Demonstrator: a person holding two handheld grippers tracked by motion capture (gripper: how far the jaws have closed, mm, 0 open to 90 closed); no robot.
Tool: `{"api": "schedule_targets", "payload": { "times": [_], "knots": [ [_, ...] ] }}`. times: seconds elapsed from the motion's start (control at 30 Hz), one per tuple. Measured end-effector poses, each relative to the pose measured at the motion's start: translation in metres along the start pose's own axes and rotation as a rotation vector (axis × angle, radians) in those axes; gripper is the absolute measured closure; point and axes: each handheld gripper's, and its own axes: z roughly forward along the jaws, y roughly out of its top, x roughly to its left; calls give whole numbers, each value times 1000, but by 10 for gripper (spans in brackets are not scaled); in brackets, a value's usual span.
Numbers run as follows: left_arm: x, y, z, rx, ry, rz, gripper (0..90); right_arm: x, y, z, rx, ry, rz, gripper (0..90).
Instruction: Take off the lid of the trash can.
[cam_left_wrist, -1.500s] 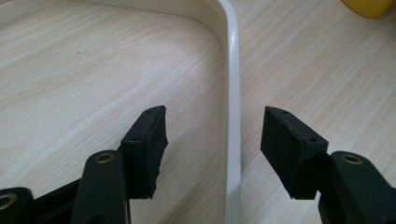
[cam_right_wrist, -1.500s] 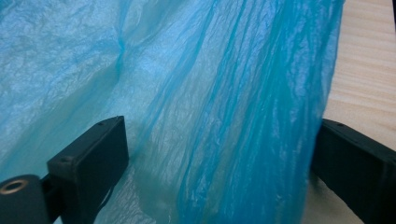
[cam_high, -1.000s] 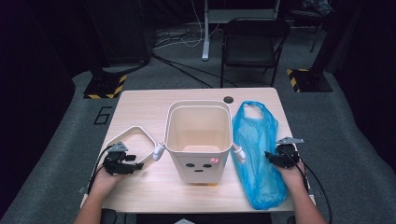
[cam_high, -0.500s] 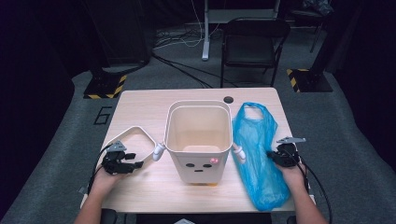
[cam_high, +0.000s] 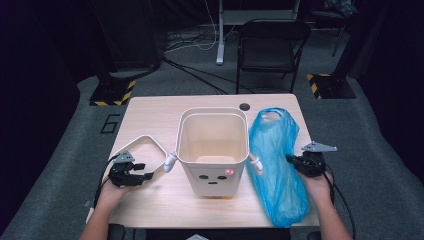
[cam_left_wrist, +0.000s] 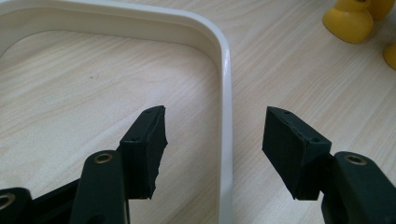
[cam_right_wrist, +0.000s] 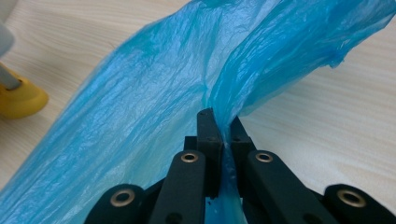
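Right gripper (cam_right_wrist: 223, 122) has just been closing and is now clamped on a thin fold of the blue bag (cam_high: 277, 165), which lies right of the bin (cam_high: 212, 150). Film could slip out or tear if lifted fast. Left gripper (cam_left_wrist: 212, 135) jaws apart, straddling the white handle (cam_left_wrist: 225, 93), ungripped.

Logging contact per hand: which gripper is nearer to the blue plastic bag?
Right. The right gripper is clamped on a fold of the blue plastic bag. The left gripper sits across the bin, its fingers open astride the white ring.
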Motion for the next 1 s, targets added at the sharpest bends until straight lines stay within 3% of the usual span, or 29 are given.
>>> {"api": "schedule_targets", "payload": {
  "times": [0.2, 0.4, 0.57, 0.63, 1.0],
  "knots": [
    [0, 1, -3, -17, -16, -2, 390, 5, 5, -4, 11, 12, -18, 885],
    [-1, 8, -13, -86, -81, -42, 383, 5, 13, -11, 22, 31, -7, 885],
    [-2, 14, -21, -97, -99, -38, 384, 4, 19, -17, 22, 49, 5, 885],
    [-3, 17, -24, -106, -128, -43, 386, 4, 22, -20, 22, 55, 3, 885],
    [-26, 51, -48, -150, -179, 47, 346, 9, 47, -50, -3, 87, -30, 883]
  ]
}}
